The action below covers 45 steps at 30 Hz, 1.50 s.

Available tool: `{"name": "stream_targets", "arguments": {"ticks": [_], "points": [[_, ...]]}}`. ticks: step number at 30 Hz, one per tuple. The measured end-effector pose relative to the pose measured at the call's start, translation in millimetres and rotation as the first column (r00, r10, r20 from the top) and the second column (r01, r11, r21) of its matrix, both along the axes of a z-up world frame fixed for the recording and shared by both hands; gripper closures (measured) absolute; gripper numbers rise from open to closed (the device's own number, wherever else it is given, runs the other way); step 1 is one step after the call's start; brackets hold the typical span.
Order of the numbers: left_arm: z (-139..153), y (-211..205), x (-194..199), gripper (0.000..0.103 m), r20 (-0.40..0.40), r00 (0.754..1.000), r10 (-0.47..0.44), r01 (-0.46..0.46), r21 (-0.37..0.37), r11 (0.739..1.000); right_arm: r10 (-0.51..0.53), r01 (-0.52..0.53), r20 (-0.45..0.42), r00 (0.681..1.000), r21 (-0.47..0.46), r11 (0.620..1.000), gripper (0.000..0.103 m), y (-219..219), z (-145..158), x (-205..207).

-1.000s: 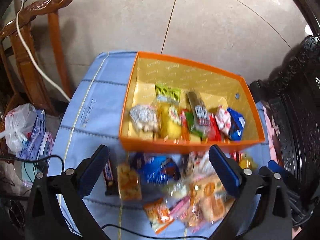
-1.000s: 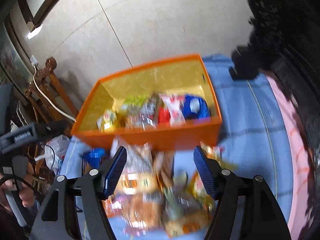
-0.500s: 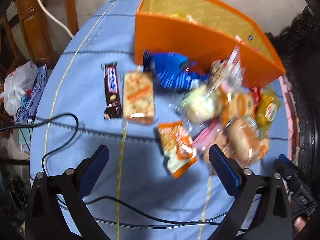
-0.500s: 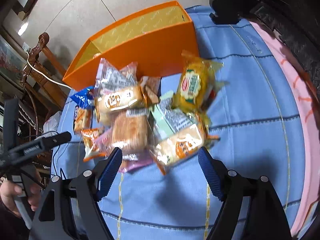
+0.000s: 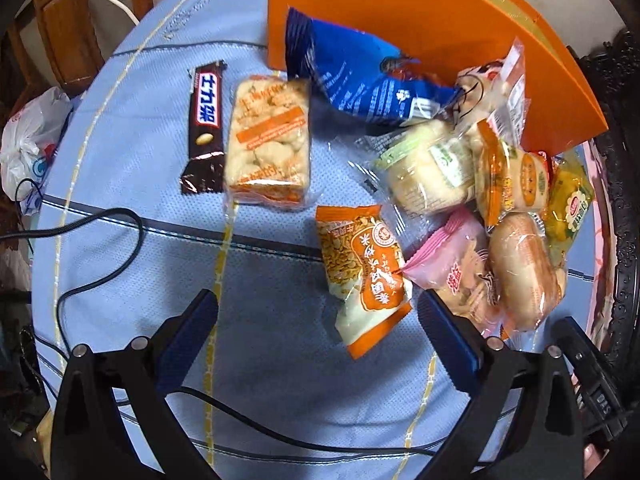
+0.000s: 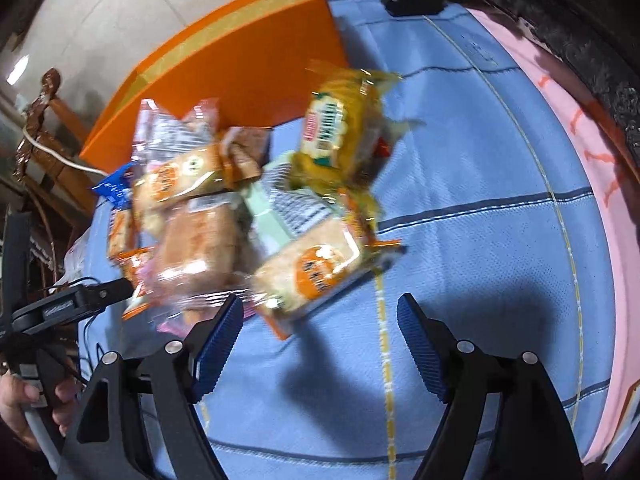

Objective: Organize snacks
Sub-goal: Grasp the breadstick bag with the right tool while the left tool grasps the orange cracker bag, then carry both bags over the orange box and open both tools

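An orange box (image 5: 400, 20) stands at the far side of a blue cloth (image 5: 260, 360); only its outer wall shows, also in the right wrist view (image 6: 240, 68). In front of it lies a pile of wrapped snacks. My left gripper (image 5: 316, 336) is open and empty, just short of an orange peanut-brittle pack (image 5: 362, 276). A dark chocolate bar (image 5: 206, 128), a rice-cake pack (image 5: 268, 140) and a blue bag (image 5: 360, 80) lie beyond. My right gripper (image 6: 320, 344) is open and empty, just before an orange-labelled bread pack (image 6: 316, 272). A yellow pack (image 6: 340, 128) lies farther off.
A black cable (image 5: 100, 264) loops across the cloth on the left. A wooden chair (image 5: 64, 20) and a white plastic bag (image 5: 28, 136) stand off the left edge. Dark carved furniture (image 6: 580, 40) borders the right side. The left gripper's handle (image 6: 68, 304) shows at left.
Both grippers have dropped lower and closer to the snack pile. A second ago I looked into the box from above; now only its outer wall shows. Both stay open.
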<state>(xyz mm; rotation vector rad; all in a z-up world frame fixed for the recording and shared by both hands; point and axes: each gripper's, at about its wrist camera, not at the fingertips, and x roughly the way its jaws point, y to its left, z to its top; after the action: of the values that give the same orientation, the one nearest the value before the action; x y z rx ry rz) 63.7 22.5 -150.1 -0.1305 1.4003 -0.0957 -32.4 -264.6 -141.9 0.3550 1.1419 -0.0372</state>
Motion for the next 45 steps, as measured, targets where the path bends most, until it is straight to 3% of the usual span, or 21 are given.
{"name": "stream_targets", "arguments": {"ticks": [12, 13, 14, 15, 16, 17, 18, 19, 20, 22, 31, 38, 45], "points": [[-30, -12, 17, 0.005, -0.067, 0.998, 0.014, -0.013, 0.015, 1.000, -0.026, 0.029, -0.065, 0.998, 0.044, 0.999, 0.024, 2, -27, 39], [-30, -13, 17, 0.005, -0.060, 0.998, 0.015, -0.014, 0.019, 1.000, -0.021, 0.024, -0.063, 0.998, 0.036, 0.999, 0.027, 4, -27, 42], [-30, -14, 18, 0.005, -0.055, 0.998, 0.010, -0.009, 0.023, 1.000, -0.007, 0.010, -0.058, 0.998, 0.036, 0.999, 0.039, 6, -26, 44], [-30, -15, 18, 0.005, -0.047, 0.999, 0.000, 0.001, 0.029, 1.000, 0.025, -0.022, -0.048, 0.999, 0.053, 0.998, 0.060, 10, -25, 46], [-29, -16, 18, 0.012, -0.035, 0.999, -0.008, 0.009, 0.036, 0.999, 0.048, -0.046, -0.051, 0.998, 0.053, 0.998, 0.061, 14, -24, 48], [-27, -16, 17, 0.028, -0.018, 1.000, -0.015, 0.016, 0.061, 0.998, 0.059, -0.057, -0.054, 0.997, 0.039, 0.998, 0.064, 16, -23, 48], [-23, -17, 17, 0.038, 0.003, 1.000, -0.029, 0.028, 0.096, 0.995, 0.062, -0.061, -0.050, 0.997, 0.032, 0.998, 0.070, 17, -20, 47], [-19, -18, 17, 0.057, 0.012, 0.999, -0.042, 0.041, 0.103, 0.994, 0.059, -0.058, -0.047, 0.997, 0.033, 0.998, 0.073, 17, -18, 46], [-16, -15, 17, 0.065, 0.015, 0.999, -0.050, 0.049, 0.093, 0.994, 0.054, -0.053, -0.042, 0.998, 0.041, 0.998, 0.080, 14, -15, 43], [-13, -5, 16, 0.066, 0.006, 0.999, -0.032, 0.032, 0.037, 0.999, 0.052, -0.051, -0.022, 0.998, 0.051, 0.997, 0.082, 10, -7, 37], [23, 9, -11, 0.067, 0.107, 0.993, -0.057, 0.057, 0.006, 0.998, 0.047, -0.050, 0.072, 0.996, 0.051, 0.997, 0.082, 0, 35, 16], [52, 20, -3, 0.067, 0.164, 0.986, -0.038, 0.046, -0.045, 0.998, 0.088, -0.096, 0.141, 0.986, 0.051, 0.994, 0.082, 17, 63, 6], [119, 17, 11, 0.067, 0.303, 0.952, -0.046, 0.069, -0.065, 0.996, 0.144, -0.149, 0.251, 0.957, 0.002, 0.989, 0.081, 33, 111, 24]]}}
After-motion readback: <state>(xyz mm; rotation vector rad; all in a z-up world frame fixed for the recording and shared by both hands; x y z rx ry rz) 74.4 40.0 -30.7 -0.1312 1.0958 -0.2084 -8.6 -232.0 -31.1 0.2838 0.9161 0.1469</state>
